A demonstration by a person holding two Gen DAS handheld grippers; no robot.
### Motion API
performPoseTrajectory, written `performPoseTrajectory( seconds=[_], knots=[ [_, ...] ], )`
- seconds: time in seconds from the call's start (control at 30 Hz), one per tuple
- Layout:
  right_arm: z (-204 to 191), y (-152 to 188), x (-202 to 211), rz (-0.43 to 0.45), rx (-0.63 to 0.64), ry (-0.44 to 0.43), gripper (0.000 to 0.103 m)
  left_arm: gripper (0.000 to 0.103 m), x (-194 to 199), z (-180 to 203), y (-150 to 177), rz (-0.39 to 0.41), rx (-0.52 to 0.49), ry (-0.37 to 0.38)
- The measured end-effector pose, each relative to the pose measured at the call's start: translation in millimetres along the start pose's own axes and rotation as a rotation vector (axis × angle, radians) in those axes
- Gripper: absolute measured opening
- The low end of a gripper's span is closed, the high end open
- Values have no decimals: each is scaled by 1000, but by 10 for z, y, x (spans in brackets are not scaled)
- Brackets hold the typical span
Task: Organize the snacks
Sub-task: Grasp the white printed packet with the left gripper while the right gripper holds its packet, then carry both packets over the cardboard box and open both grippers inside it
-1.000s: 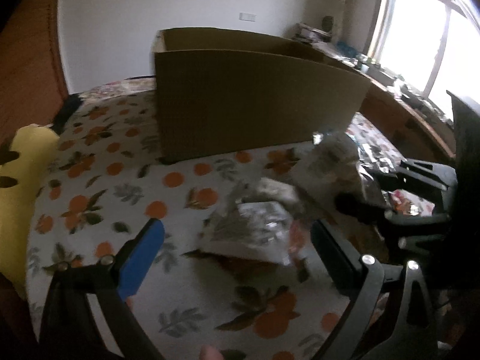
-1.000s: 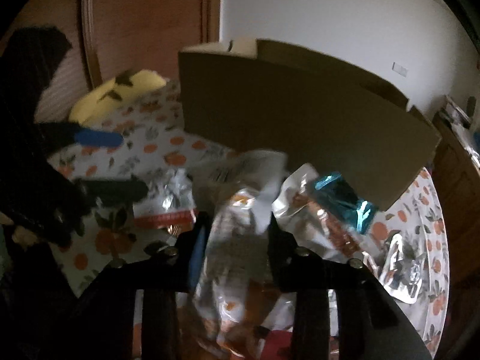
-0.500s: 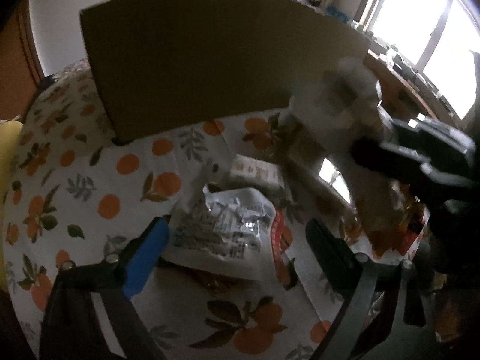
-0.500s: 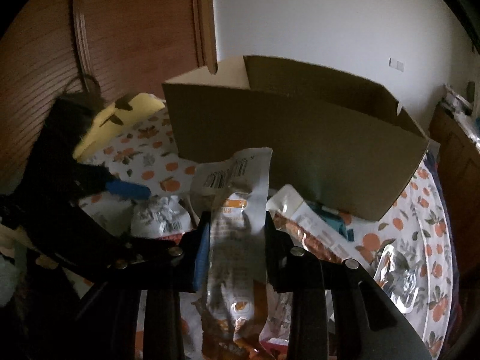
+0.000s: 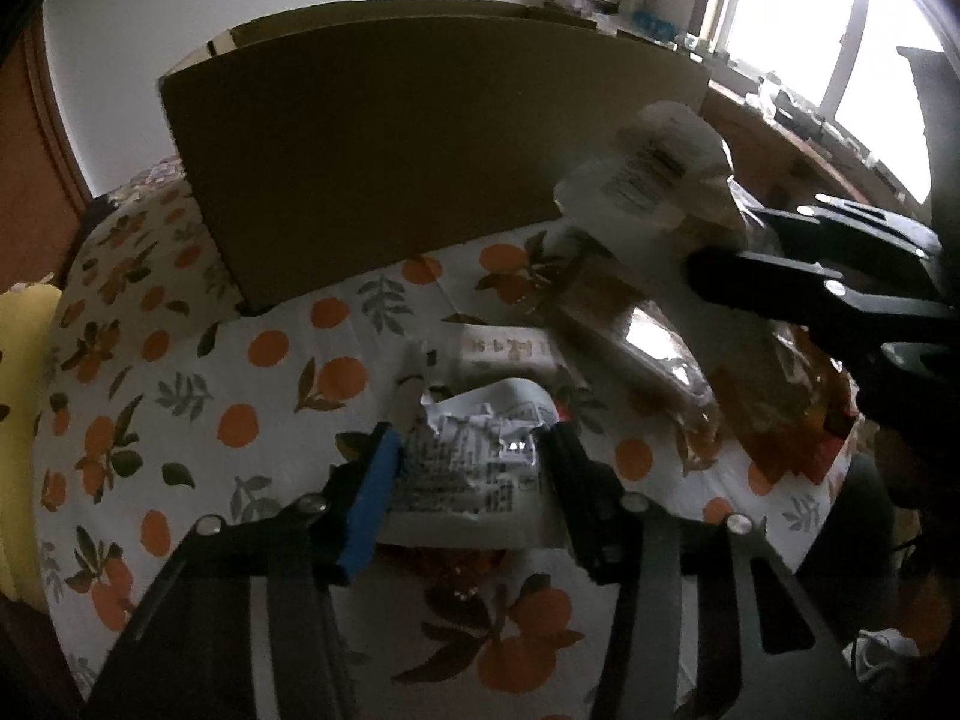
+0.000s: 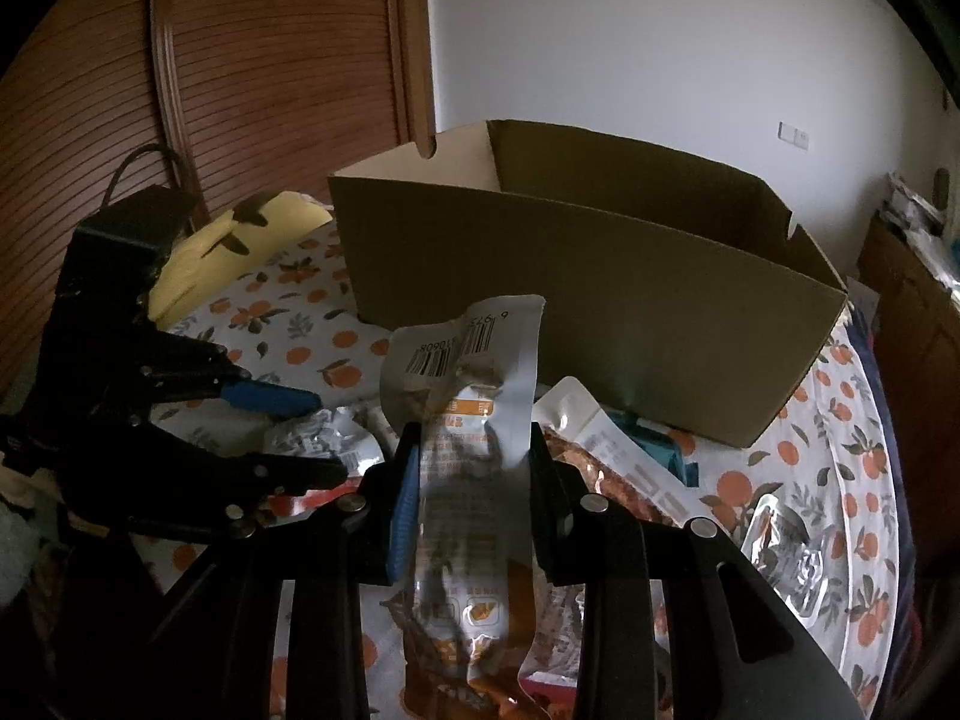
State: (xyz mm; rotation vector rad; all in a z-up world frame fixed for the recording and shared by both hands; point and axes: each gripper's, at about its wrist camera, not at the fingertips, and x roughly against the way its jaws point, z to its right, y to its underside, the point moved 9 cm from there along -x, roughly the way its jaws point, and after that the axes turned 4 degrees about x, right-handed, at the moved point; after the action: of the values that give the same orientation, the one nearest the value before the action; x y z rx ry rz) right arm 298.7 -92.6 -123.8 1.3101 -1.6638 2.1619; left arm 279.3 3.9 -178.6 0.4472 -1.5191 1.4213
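The grey pouch [image 6: 474,420] shows a barcode and an orange label, its print too small to read. The right gripper [image 6: 471,492] stays clamped on it, holding it upright just in front of the cardboard box [image 6: 600,288]. The left gripper [image 5: 471,462], wide a second ago, is closing on a crinkled silver packet [image 5: 474,456] of dense, illegible print; both fingers touch its sides. That packet lies on the orange-patterned cloth [image 5: 180,390] in front of the box, near other snack bags [image 5: 636,336].

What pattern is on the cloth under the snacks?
White cloth printed with oranges and grey-green leaves, clearest in the left wrist view.
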Motion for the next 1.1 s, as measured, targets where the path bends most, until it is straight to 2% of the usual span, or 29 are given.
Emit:
performPoseTrajectory(
  seconds=[0.33, 0.57, 0.87, 1.1],
  knots=[
    [-9, -29, 48, 15, 8, -4, 30, 47, 201, -91, -1, 52, 58, 53],
    [-11, -142, 134, 46, 4, -10, 30, 47, 466, -107, -83, 130, 79, 57],
    [27, -460, 354, 104, 32, 2, 30, 47, 934, -50, -509, 243, 48, 35],
    [125, -873, 602, 169, 83, 29, 30, 47, 1229, -67, -1020, 332, 33, 16]
  ],
)
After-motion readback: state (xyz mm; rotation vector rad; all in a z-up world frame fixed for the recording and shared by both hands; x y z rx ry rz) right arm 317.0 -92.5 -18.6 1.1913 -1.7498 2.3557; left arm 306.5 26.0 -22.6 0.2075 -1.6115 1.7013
